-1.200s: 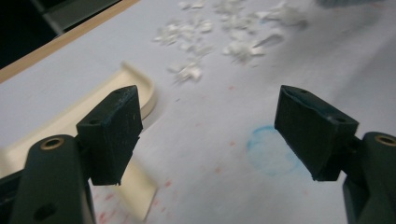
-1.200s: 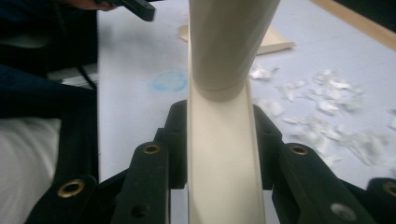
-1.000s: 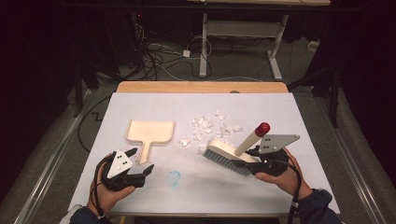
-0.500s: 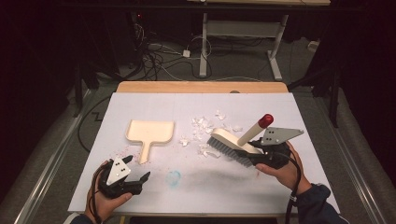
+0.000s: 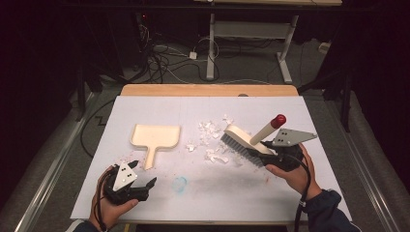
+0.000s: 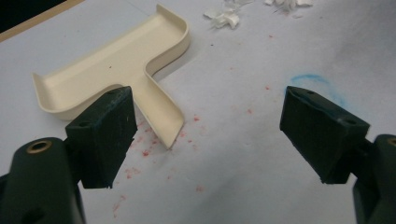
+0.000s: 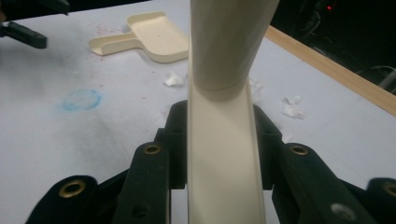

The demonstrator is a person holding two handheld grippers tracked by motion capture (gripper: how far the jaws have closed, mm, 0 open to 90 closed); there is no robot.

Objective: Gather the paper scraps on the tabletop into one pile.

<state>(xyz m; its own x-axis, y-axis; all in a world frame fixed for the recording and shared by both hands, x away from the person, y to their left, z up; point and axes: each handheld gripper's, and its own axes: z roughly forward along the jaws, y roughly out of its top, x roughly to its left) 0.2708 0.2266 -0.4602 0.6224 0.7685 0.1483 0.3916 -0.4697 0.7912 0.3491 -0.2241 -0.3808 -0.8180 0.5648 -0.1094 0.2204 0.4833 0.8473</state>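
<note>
A cream dustpan lies flat on the white table, its handle pointing toward the person; it also appears as the dustpan and the dustpan. My left gripper is open just short of the handle's end, empty. My right gripper is shut on a cream brush with grey bristles and a red-tipped handle; the brush back is clamped between its jaws. White paper scraps lie between dustpan and brush.
The white table sheet carries a blue chalk smudge and red specks near the dustpan handle. A wooden edge runs along the far side. Cables and desk legs lie on the floor beyond.
The right gripper has carried the brush left and forward into the scraps. The left gripper drew back toward the near edge, then edged forward again toward the dustpan handle.
</note>
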